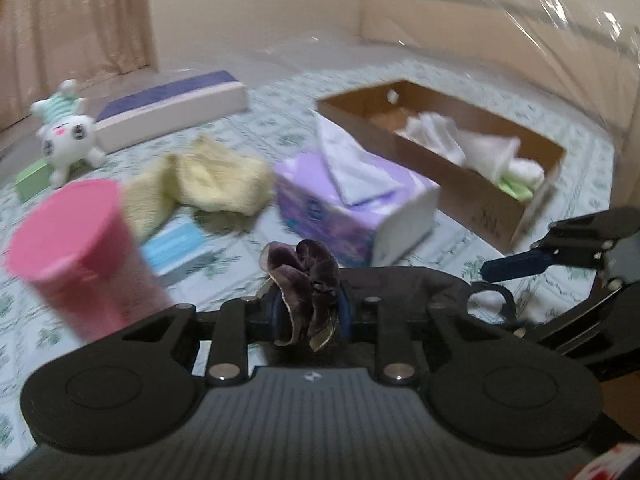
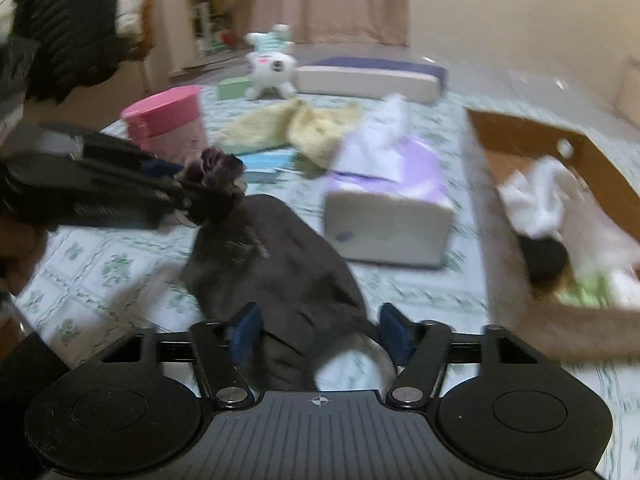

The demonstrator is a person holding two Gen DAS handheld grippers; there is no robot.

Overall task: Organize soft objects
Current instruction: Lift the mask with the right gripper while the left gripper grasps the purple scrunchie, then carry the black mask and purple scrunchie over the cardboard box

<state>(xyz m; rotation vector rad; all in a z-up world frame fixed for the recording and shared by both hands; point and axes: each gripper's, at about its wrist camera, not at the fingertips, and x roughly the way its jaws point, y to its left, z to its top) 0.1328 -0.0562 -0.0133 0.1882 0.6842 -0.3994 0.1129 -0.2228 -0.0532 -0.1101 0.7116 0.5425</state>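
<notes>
My left gripper [image 1: 310,314] is shut on the top of a dark grey cloth [image 1: 304,300], which bunches between the blue pads. In the right wrist view the left gripper [image 2: 188,192] comes in from the left and holds that cloth [image 2: 280,264] up, its body hanging down to the bed. My right gripper [image 2: 320,332] is open, its blue pads either side of the cloth's lower end. A brown cardboard box [image 1: 536,204] on the right holds white cloths [image 1: 460,140]. The box [image 2: 508,280] also shows in the right wrist view.
On the patterned bed sheet [image 2: 100,272] lie a purple tissue pack [image 1: 352,208], a yellow towel [image 1: 216,184], a pink cup [image 1: 76,248], a blue face mask [image 1: 176,248], a white plush toy [image 1: 68,136], a green block [image 1: 32,178] and a white-and-purple pillow [image 1: 172,108].
</notes>
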